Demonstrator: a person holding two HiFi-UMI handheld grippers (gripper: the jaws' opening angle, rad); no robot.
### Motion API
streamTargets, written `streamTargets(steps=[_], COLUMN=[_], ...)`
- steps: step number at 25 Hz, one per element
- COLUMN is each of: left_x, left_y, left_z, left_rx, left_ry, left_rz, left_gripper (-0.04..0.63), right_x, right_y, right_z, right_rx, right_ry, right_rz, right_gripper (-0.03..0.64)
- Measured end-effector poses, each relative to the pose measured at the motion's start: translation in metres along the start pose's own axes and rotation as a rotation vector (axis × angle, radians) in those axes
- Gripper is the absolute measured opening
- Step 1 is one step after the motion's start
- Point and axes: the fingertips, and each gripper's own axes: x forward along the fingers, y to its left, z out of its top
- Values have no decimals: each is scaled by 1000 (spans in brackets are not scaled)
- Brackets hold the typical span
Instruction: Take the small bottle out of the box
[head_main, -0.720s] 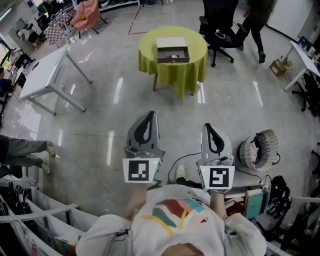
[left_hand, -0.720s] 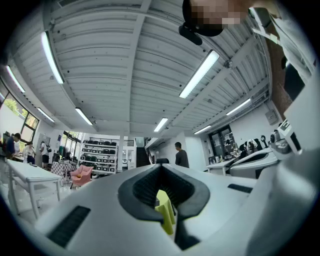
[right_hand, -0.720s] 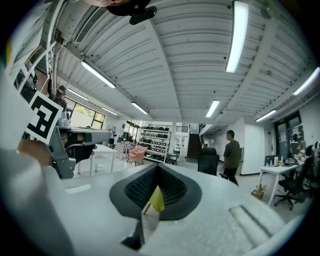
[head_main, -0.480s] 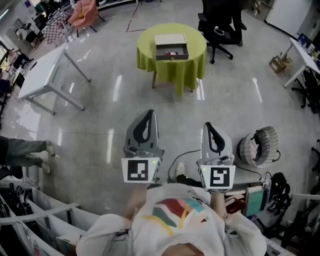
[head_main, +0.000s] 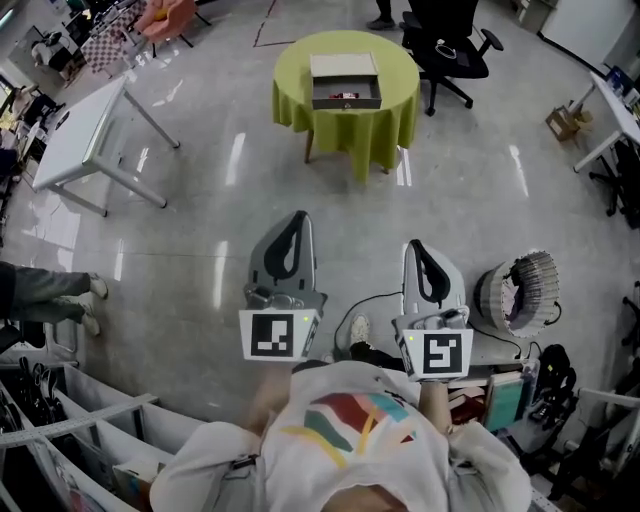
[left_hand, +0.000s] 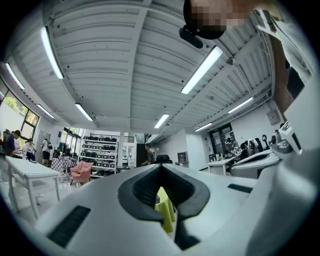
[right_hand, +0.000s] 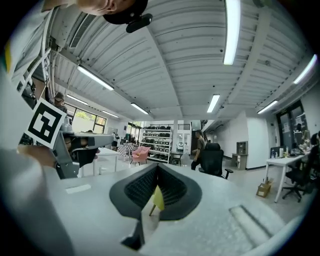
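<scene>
A round table with a yellow-green cloth (head_main: 345, 115) stands far ahead on the floor. On it sits an open box (head_main: 345, 78) with a pale lid and a dark inside. A small reddish thing (head_main: 347, 96) lies in the box, too small to make out. My left gripper (head_main: 299, 216) and right gripper (head_main: 413, 247) are held side by side close to my body, pointing at the table and far from it. Both are shut with nothing between their jaws. A sliver of the yellow-green cloth (left_hand: 165, 210) (right_hand: 158, 198) shows through the closed jaws in the left and right gripper views.
A white table (head_main: 80, 135) stands at the left and a black office chair (head_main: 450, 45) behind the round table. A person's legs (head_main: 50, 300) are at the left edge. A round wire fan (head_main: 520, 295), a floor cable (head_main: 375, 305) and clutter lie at the right.
The round table has shifted slightly up in the head view. The person walking at the top right has gone from view. Both grippers keep their pose.
</scene>
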Motion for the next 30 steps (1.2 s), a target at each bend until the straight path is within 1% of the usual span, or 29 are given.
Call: streamTargets(steps=[5,9,12,15,18,23,30], left_x=[27,46,57,67,76,94,130], left_y=[2,-15,-33,-41,-40,-39,-21], left_z=[6,15,16,21,29,30,34], left_rx=[25,70,98,110,112,120,92], left_ry=[-12,-41,-34,-49,-72,-88,-130], left_rz=[17,-13,-42,-52,-47,-47,-38], left_gripper=[14,14,14,14,14,15,14], right_x=[18,28,34,40,44,52,70], right_y=[-16,-38,-52,-57,-65,-81,-97], right_z=[-2,0,0,7,16,18,22], right_rx=[10,25,29,35,29,7,-19], right_ry=[-8,-23,-23,-66,-96,-107,-116], right_rz=[26,27,28,45,46,31,-5], right_gripper=[-2,-1,-2,-2,-2,-2,-2])
